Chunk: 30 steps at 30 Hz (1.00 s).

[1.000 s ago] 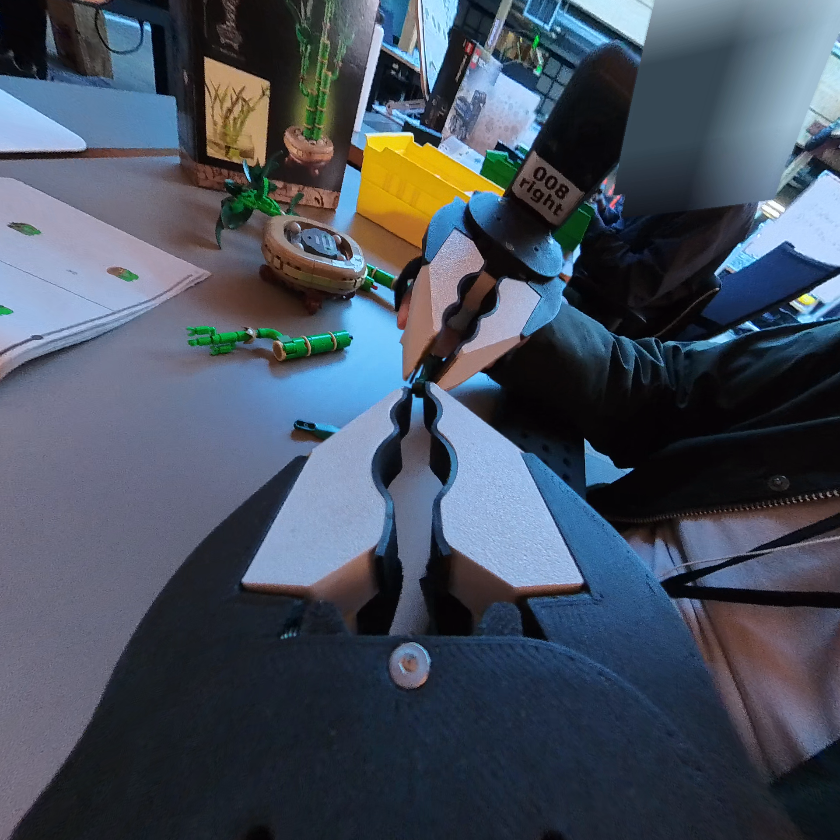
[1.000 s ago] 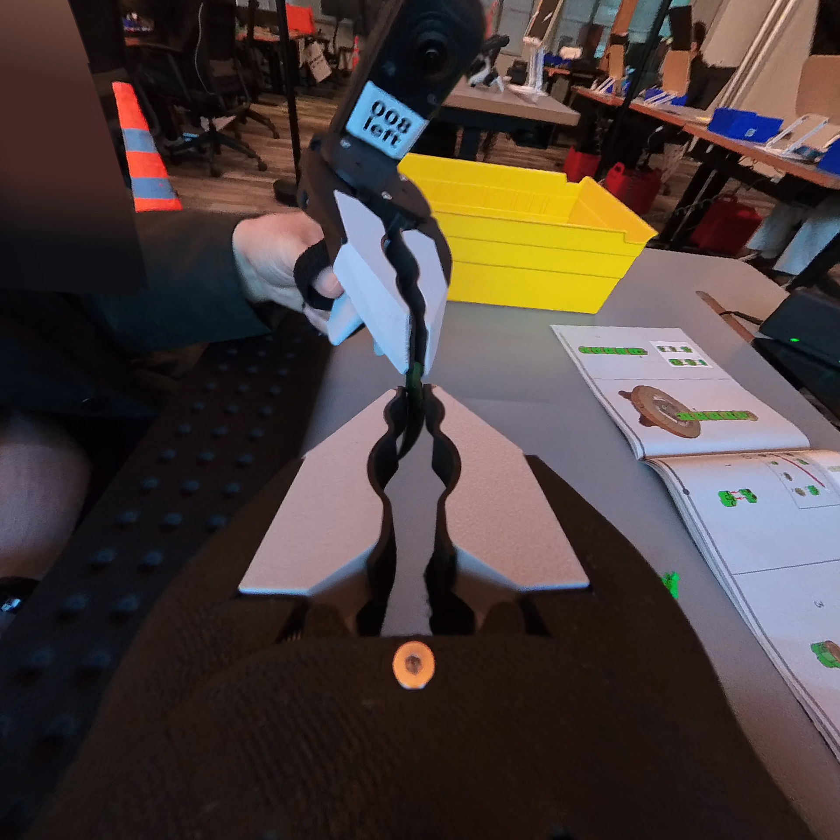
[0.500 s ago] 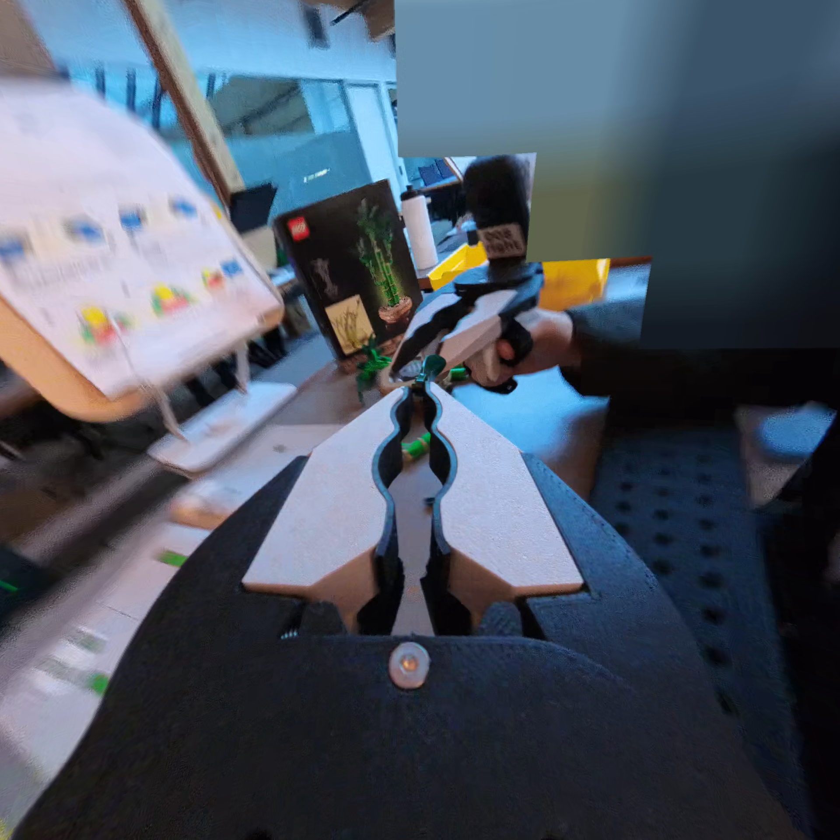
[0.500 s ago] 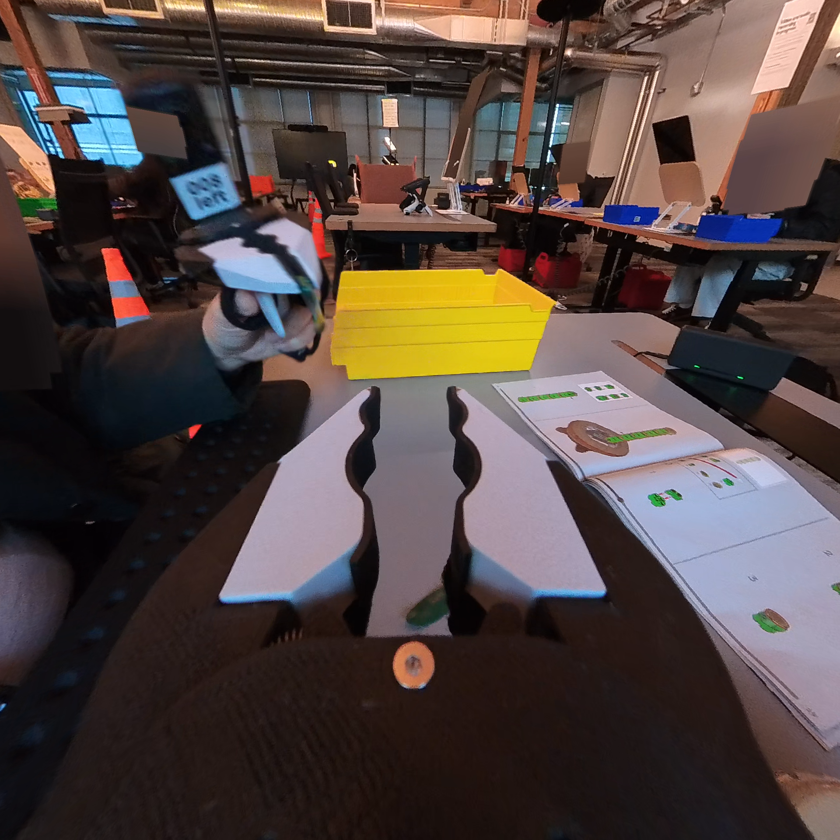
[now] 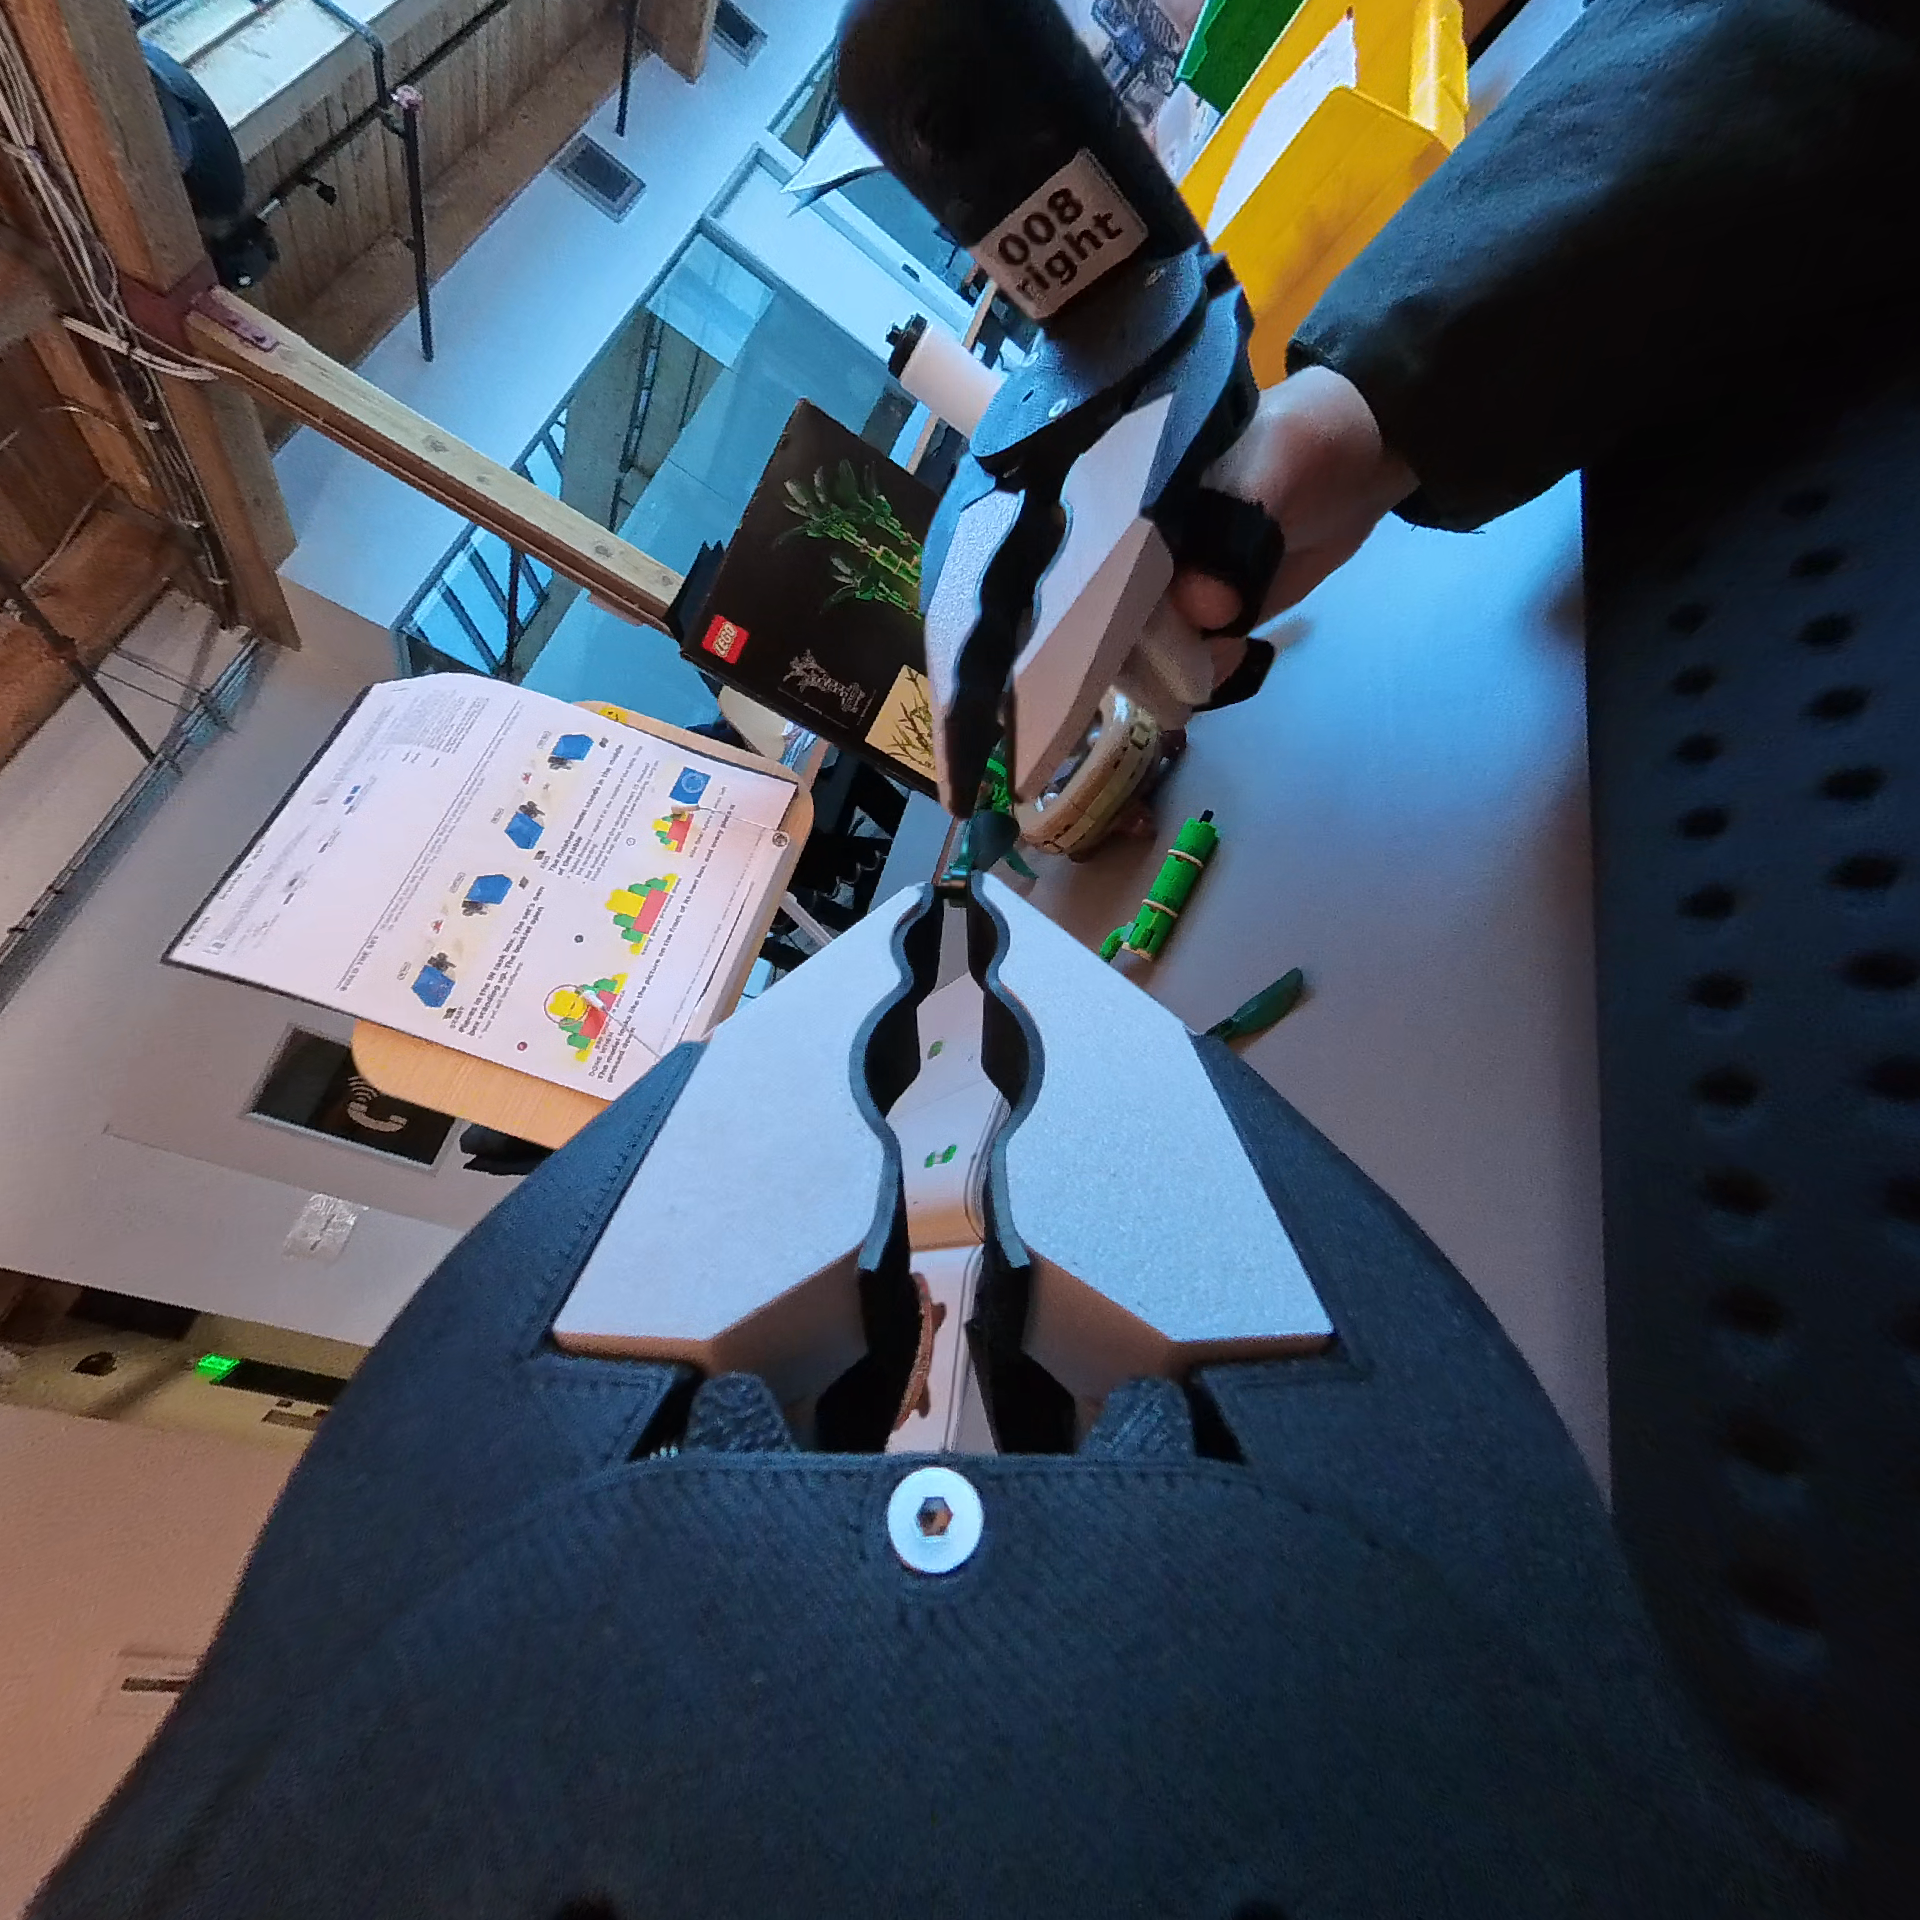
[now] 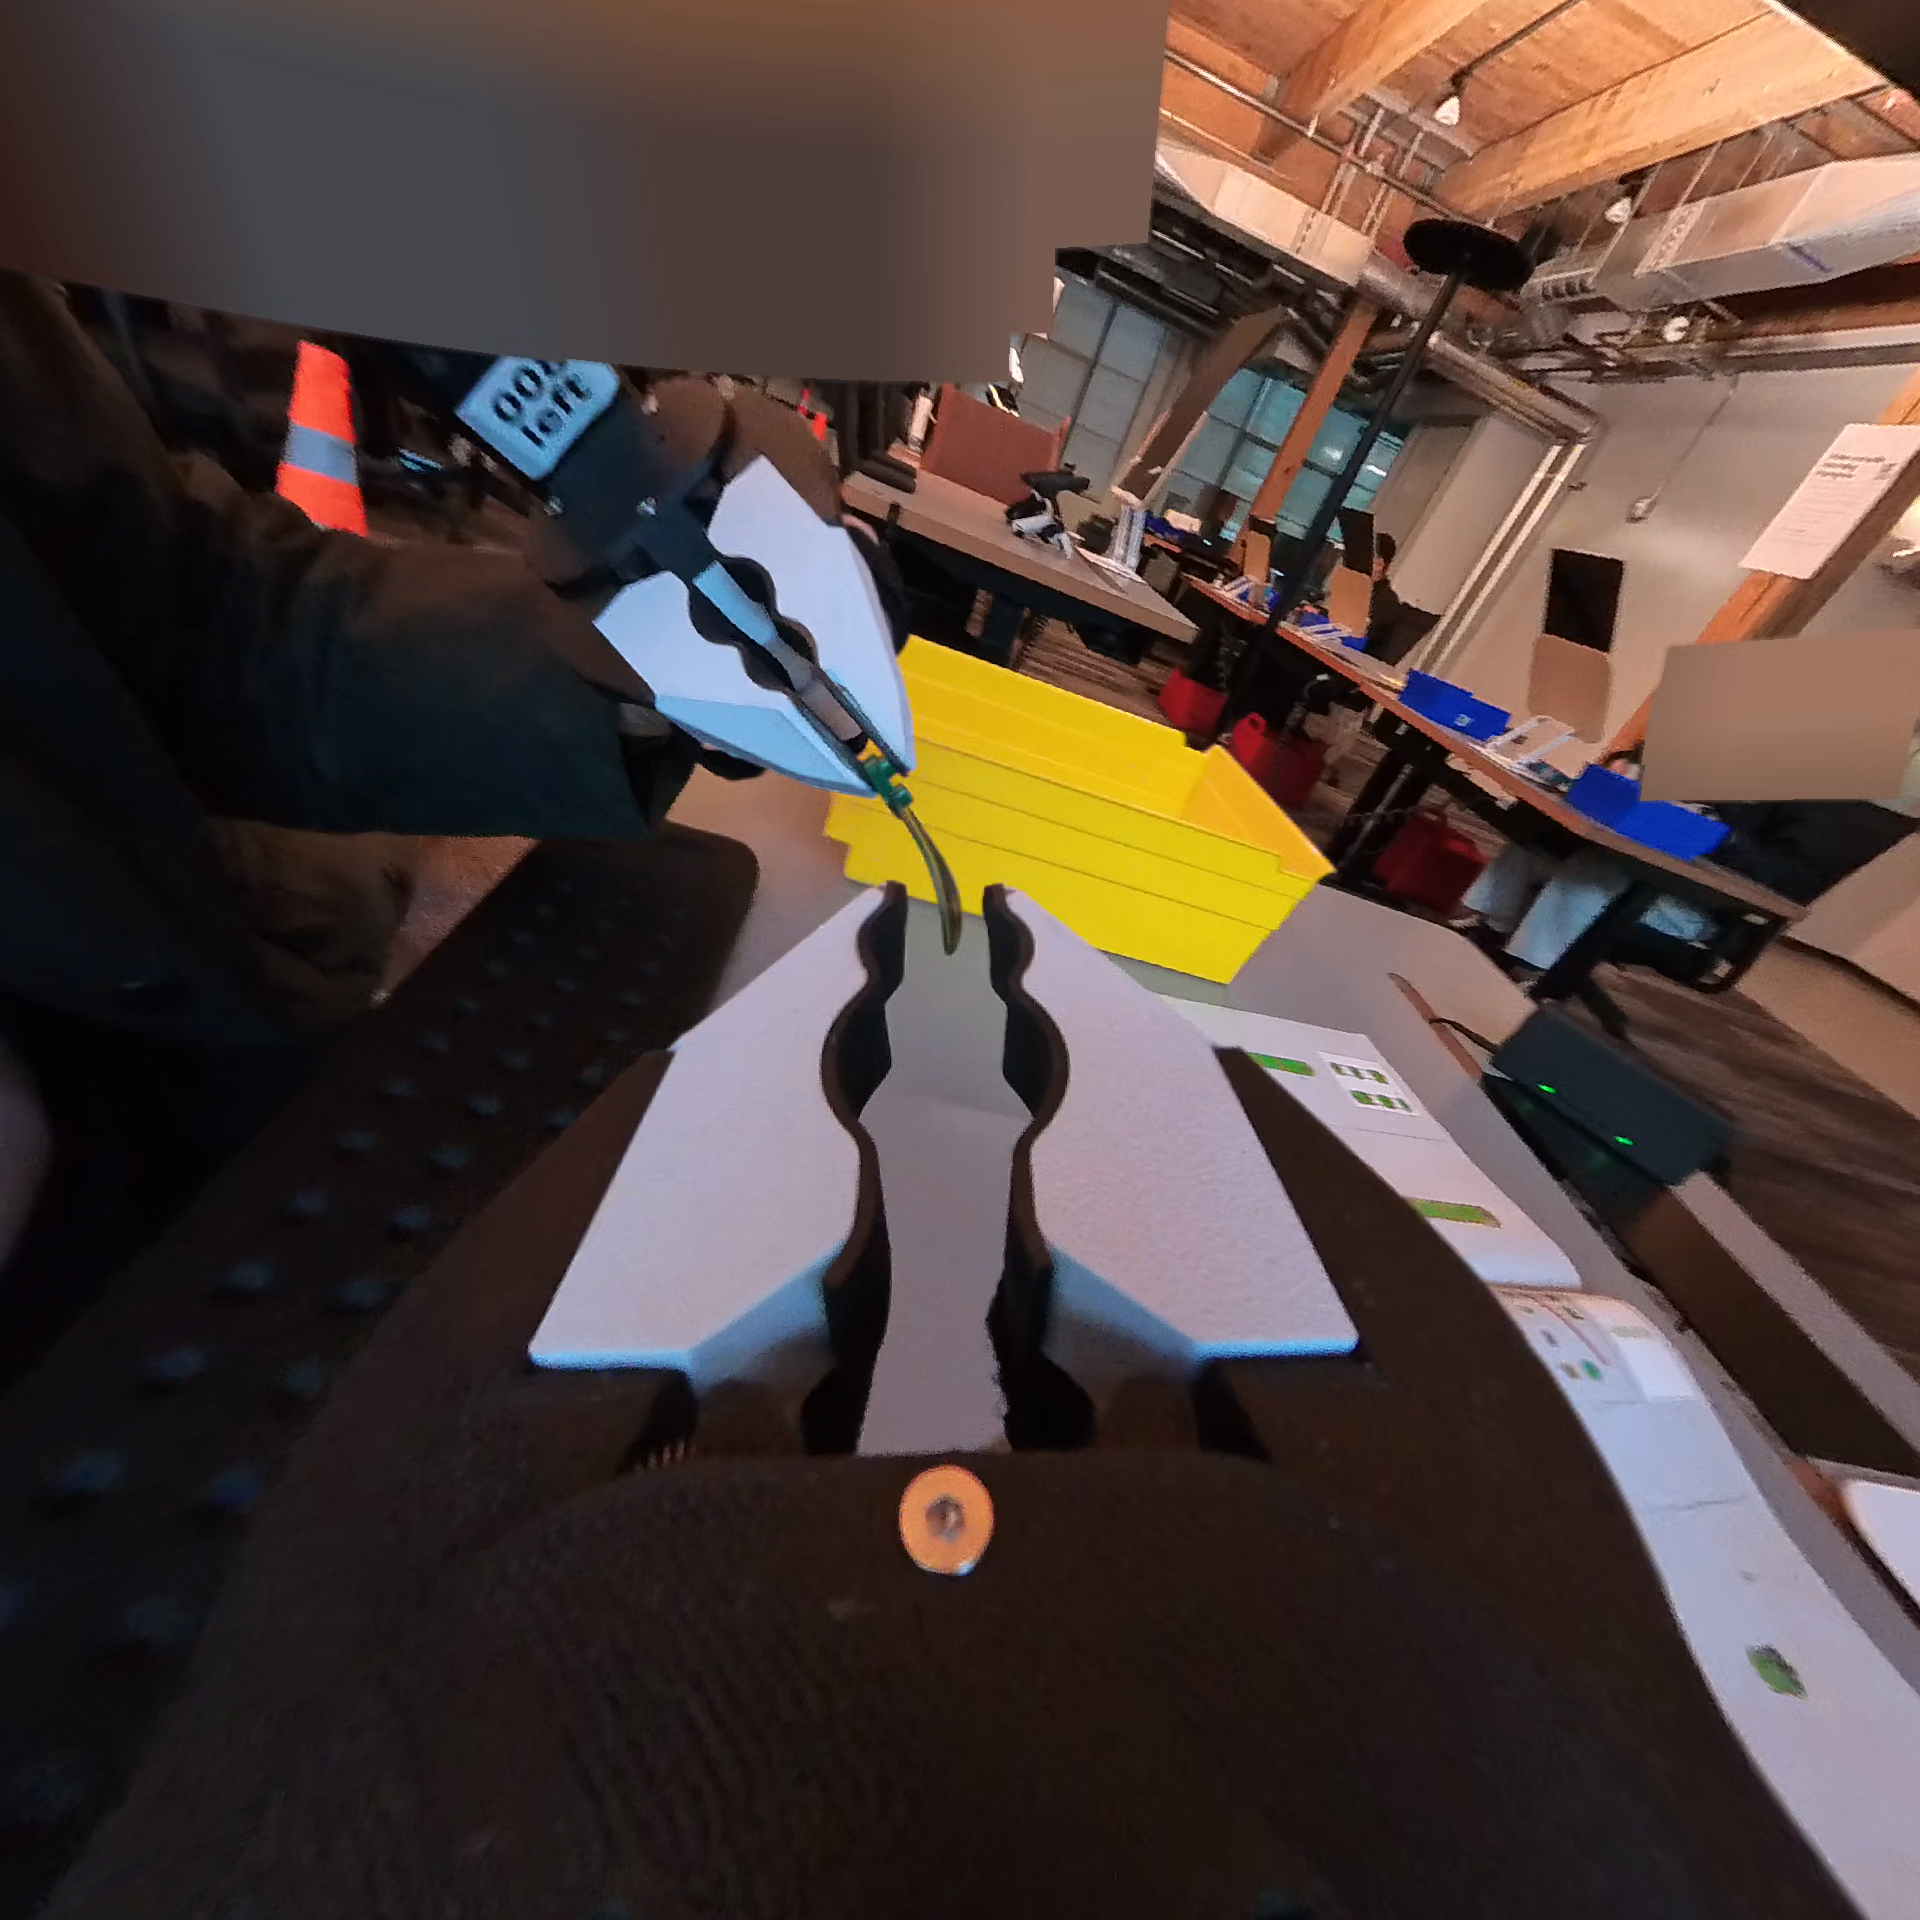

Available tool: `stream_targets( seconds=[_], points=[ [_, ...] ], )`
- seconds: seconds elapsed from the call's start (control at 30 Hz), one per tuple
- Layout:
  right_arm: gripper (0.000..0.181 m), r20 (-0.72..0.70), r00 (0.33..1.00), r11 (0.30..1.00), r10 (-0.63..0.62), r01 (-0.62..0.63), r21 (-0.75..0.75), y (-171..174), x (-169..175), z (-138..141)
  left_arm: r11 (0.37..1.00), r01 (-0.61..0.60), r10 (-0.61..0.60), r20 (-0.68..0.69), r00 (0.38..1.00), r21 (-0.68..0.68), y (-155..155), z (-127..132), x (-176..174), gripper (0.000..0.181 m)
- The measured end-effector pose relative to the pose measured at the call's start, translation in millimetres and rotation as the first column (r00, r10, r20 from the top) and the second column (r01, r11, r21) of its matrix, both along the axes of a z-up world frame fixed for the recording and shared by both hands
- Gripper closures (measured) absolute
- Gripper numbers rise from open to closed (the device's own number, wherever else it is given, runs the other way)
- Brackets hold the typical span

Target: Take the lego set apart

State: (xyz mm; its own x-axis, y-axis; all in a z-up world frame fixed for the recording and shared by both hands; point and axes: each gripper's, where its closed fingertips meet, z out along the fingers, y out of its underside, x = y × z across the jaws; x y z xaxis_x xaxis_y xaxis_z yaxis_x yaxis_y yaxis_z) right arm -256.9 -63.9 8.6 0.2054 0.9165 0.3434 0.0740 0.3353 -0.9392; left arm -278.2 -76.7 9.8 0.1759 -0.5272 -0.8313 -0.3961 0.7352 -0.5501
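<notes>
**A:** How do my hand-held grippers stand?

**B:** Your left hand-held gripper [image 6: 883,767] is pinched together on a small green leaf piece [image 6: 920,847], whose curved blade hangs from its tips. Your right hand-held gripper [image 6: 943,902] has its fingers apart, one on each side of the blade's lower end, not pressing it.

**A:** And in the left wrist view?

**B:** There your right hand-held gripper [image 5: 971,800] points down at the tips of your left one [image 5: 951,883], with the green piece [image 5: 982,836] between them. Your hand [image 5: 1288,509] holds its grip.

**A:** Where is the rest of the set?

**B:** On the desk [image 5: 1403,831]: the tan round pot base [image 5: 1091,790] just behind the grippers, a green bamboo stalk [image 5: 1169,888] beside it, and a loose dark green leaf [image 5: 1257,1006] nearer you. The dark set box [image 5: 810,592] stands behind the pot. Stacked yellow bins [image 6: 1091,810] and an open instruction booklet [image 6: 1455,1226] lie farther out.
</notes>
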Motion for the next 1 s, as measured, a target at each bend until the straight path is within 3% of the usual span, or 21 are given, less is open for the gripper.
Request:
stream_targets(
  seconds=[0.13,0.2,0.23,0.3,0.33,0.37,0.43,0.47,0.5,0.53,0.6,0.67,0.77,0.83,1.0],
  points=[
    [0.181,0.081,0.992,0.988,-0.101,0.09,0.126,6,-4,-9,1.0,0.005,-0.004,0.025,1.0,-0.02,0,1,5,0.179],
    [0.181,0.064,0.978,0.95,-0.198,0.175,0.26,9,0,-2,0.999,-0.015,0.017,0.073,0.997,-0.032,4,5,6,0.178],
    [0.181,0.027,0.958,0.894,-0.284,0.255,0.369,12,5,7,0.997,-0.05,0.056,0.115,0.992,-0.052,10,8,5,0.176],
    [0.181,-0.116,0.9,0.662,-0.419,0.391,0.64,7,19,32,0.973,-0.088,0.116,0.124,0.986,-0.214,22,1,3,0.146],
    [0.181,-0.176,0.884,0.538,-0.434,0.411,0.736,-1,21,40,0.932,-0.061,0.119,0.143,0.983,-0.358,25,-3,3,0.131],
    [0.181,-0.194,0.878,0.468,-0.437,0.406,0.785,-6,20,41,0.861,0.011,0.093,0.179,0.979,-0.509,24,-5,5,0.122],
    [0.181,-0.162,0.877,0.467,-0.451,0.387,0.795,-4,15,35,0.662,0.225,0.008,0.307,0.952,-0.715,13,3,7,0.123],
    [0.181,-0.155,0.876,0.47,-0.457,0.385,0.794,-3,14,33,0.566,0.336,-0.033,0.386,0.922,-0.753,6,12,6,0.127],
    [0.181,-0.157,0.875,0.465,-0.458,0.387,0.796,-2,14,33,0.511,0.399,-0.052,0.436,0.898,-0.761,3,19,5,0.133],
    [0.181,-0.158,0.875,0.466,-0.458,0.388,0.795,-2,15,33,0.513,0.402,-0.043,0.445,0.895,-0.759,5,21,4,0.14],
    [0.181,-0.151,0.874,0.479,-0.463,0.389,0.787,0,15,32,0.596,0.327,-0.015,0.398,0.917,-0.733,9,17,6,0.146],
    [0.181,-0.136,0.874,0.483,-0.467,0.38,0.789,2,14,29,0.637,0.303,-0.021,0.377,0.926,-0.709,6,17,11,0.152],
    [0.181,-0.116,0.876,0.487,-0.469,0.366,0.793,3,11,25,0.597,0.307,-0.016,0.372,0.928,-0.741,5,18,19,0.159],
    [0.181,-0.112,0.874,0.487,-0.473,0.365,0.794,4,11,24,0.584,0.3,-0.018,0.358,0.934,-0.754,7,15,21,0.173],
    [0.177,-0.12,0.865,0.482,-0.488,0.381,0.789,9,12,24,0.6,0.305,0.01,0.388,0.921,-0.739,14,17,19,0.177]
  ],
)
